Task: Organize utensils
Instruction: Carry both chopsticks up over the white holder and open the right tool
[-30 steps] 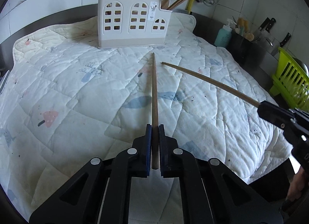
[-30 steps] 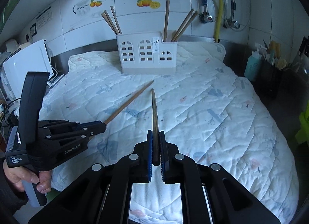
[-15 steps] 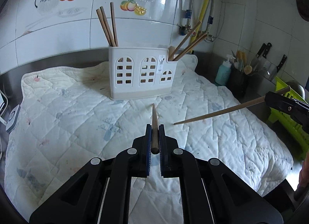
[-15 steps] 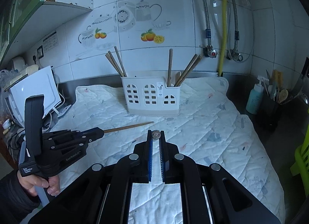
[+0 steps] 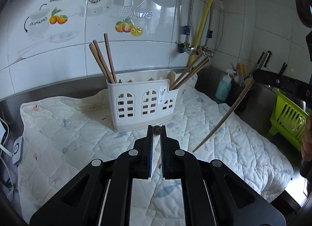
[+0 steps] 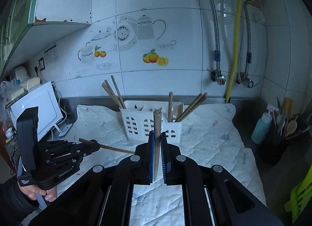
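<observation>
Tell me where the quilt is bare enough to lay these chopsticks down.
Bare patches on the quilt: left of the white caddy, and right of it toward the teal bottle. Crowded: the caddy's end compartments, and the counter corner around the black utensil pot.

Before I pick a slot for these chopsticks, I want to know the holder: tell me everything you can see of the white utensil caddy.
The white utensil caddy looks like moulded plastic, a rectangular box with arched, window-like cutouts in its front and a small sticker. Dividers split it into compartments, and its right end is lower. It stands upright on the quilted mat near the steel backsplash. Three wooden chopsticks lean from the left compartment; more chopsticks lean from the right, with one upright. Neither gripper touches it.
</observation>
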Motion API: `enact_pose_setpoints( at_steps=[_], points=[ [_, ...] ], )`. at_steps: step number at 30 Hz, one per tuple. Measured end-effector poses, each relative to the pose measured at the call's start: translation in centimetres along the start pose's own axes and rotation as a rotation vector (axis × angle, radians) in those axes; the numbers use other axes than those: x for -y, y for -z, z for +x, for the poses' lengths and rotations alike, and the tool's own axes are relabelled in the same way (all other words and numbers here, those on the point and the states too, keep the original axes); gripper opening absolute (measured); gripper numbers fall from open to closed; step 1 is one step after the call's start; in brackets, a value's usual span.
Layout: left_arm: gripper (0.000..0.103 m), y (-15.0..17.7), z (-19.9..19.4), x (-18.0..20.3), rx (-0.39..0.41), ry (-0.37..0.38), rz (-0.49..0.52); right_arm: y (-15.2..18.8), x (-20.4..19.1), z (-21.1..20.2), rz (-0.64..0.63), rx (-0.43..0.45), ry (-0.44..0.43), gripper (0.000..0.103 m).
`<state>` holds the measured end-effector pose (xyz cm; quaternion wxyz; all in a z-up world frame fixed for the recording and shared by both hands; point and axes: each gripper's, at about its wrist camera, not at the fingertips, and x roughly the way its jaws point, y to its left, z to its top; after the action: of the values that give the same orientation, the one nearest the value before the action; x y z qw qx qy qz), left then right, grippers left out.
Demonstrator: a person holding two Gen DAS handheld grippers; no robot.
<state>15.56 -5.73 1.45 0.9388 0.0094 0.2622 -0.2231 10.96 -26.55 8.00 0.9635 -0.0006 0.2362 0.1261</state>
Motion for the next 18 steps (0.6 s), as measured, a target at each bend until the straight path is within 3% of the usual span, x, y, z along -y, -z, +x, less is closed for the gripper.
enact_pose_setpoints(
  at_steps=[6,11,18],
  points=[
    [0.006,-2.0,0.2,-0.3,0.008,0.000,0.019,-5.6,0.9,0.4,-0.026,0.062,-0.002,0.007],
    [0.006,-3.4,0.5,-1.0,0.011,0.005,0.007,-9.6,1.4,1.4,-0.059,0.117,0.059,0.007],
    [0.006,-6.1,0.6,-1.0,0.040,0.017,0.032,-12.4,2.0,4.8,-0.065,0.124,0.075,0.007]
  ],
)
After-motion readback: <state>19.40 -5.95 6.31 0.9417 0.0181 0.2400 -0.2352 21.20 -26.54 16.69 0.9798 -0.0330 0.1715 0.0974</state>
